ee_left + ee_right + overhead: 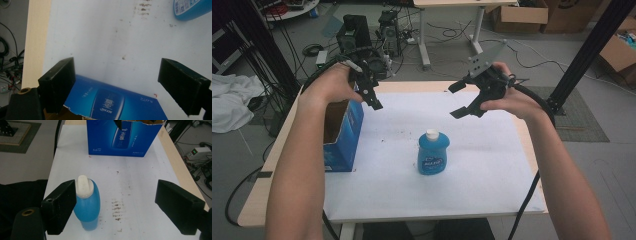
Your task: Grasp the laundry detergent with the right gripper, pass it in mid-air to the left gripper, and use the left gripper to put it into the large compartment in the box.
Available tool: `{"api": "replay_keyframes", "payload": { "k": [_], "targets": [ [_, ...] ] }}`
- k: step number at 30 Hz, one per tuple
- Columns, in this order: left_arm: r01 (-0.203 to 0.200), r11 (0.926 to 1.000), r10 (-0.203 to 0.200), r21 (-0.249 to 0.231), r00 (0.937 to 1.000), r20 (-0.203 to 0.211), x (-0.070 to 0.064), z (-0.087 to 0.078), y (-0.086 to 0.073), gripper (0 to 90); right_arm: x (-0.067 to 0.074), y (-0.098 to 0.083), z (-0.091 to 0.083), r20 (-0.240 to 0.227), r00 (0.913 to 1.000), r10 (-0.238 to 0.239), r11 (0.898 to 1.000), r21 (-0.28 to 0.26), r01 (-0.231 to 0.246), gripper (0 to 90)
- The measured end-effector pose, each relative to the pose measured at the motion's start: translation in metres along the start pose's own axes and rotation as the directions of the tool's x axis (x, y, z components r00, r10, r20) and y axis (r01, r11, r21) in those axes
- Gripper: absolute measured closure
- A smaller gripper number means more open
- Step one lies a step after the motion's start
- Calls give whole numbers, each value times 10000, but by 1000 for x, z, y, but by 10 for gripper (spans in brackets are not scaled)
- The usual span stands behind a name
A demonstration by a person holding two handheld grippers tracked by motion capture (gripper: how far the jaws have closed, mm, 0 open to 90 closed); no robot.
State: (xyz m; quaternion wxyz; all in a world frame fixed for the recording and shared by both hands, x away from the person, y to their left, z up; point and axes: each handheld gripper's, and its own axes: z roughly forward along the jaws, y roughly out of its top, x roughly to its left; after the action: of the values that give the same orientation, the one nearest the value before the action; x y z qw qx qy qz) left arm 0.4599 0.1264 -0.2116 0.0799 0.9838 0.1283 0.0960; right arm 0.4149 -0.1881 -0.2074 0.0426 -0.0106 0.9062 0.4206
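Blue bottle (pixel 433 154) with white cap (pixel 432 133) upright mid-table on white sheet (pixel 492 165), nearer front edge. Blue carton (pixel 343 135), top open, at table's left edge. Right gripper (pixel 463 100) above, behind bottle, jaws spread, nothing held. Left gripper (pixel 373 97) over carton's back end, jaws apart, empty.

A blue bottle (pixel 433 153) stands on the desk (pixel 492 165) between the open blue box (pixel 343 131) and the right claw (pixel 467 100), whose jaws gape.
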Motion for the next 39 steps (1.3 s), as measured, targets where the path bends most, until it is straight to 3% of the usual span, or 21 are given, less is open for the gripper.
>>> {"api": "replay_keyframes", "payload": {
  "k": [6, 12, 25, 39],
  "targets": [
    [9, 10000, -9, 5, 10000, 60, -2, 3, -1, 153, 6, -23, 5, 165, 9995, 277, 9984, -499, -268, 178],
    [24, 10000, -24, 3, 10000, 89, -3, 4, -1, 153, 14, -42, 15, 179, 9987, 469, 9971, -610, -457, 177],
    [-40, 10000, 40, 68, 9999, 101, -7, 6, 0, 154, 27, -76, 41, -170, 9959, 892, 9922, -859, -903, 177],
    [-39, 10000, 38, 12, 9999, 136, -9, 10, 0, 154, 32, -96, 65, -460, 9923, 1150, 9869, -1085, -1194, 181]
  ]
}}
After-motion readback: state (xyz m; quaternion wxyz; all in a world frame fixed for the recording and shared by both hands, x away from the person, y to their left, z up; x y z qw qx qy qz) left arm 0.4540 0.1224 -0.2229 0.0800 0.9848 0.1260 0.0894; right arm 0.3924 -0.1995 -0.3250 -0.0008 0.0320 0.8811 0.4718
